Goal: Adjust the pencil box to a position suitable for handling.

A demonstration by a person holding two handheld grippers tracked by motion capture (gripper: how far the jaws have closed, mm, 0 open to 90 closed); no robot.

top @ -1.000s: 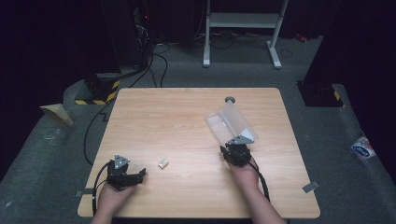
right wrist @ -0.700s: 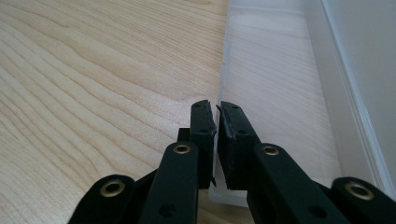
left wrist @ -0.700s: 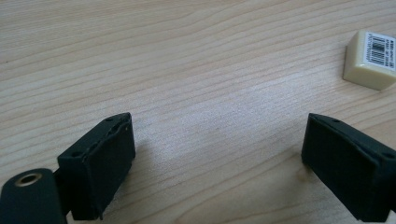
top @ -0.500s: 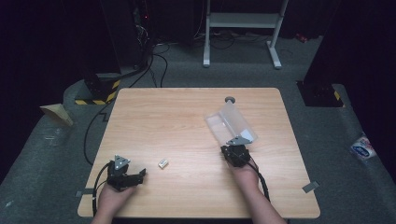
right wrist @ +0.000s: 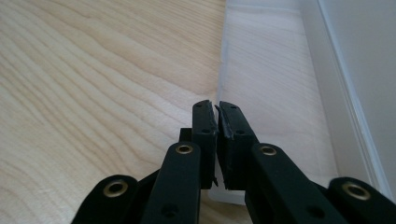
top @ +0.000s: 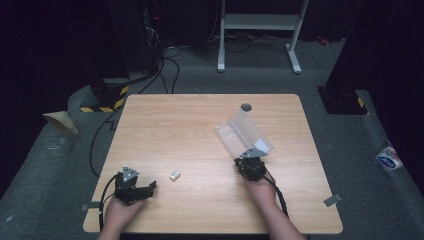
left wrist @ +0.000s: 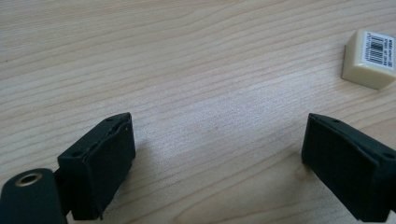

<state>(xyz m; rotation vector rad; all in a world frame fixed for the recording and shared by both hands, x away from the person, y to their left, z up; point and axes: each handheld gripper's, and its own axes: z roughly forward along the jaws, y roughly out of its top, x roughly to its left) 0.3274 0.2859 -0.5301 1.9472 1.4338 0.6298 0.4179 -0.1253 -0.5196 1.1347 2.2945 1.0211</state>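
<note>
A: Right tongs (right wrist: 216, 109)?
B: Just closed — pinching the near rim of the clear box (top: 246, 132), which sits right of the bench's (top: 190, 120) centre.
A: Left tongs (left wrist: 215, 154)?
B: Wide open, nothing between them — the eraser (left wrist: 370, 58) lies just beyond.

Table (top: 200, 125): pale wood-grain top, matt, fine streaked grain in both gripper views

Clear box (top: 245, 132) toward the table's right edge: see-through plastic, smooth, faint sheen; thin wall edge (right wrist: 220, 70) looks frosted

Eraser (left wrist: 370, 58) near the front edge: cream, rubbery, matt, with a white paper barcode label

Gripper pads (left wrist: 100, 163): black, matt, slightly rough rubber; brass-coloured metal rivets (right wrist: 184, 149) on smooth black plastic links
</note>
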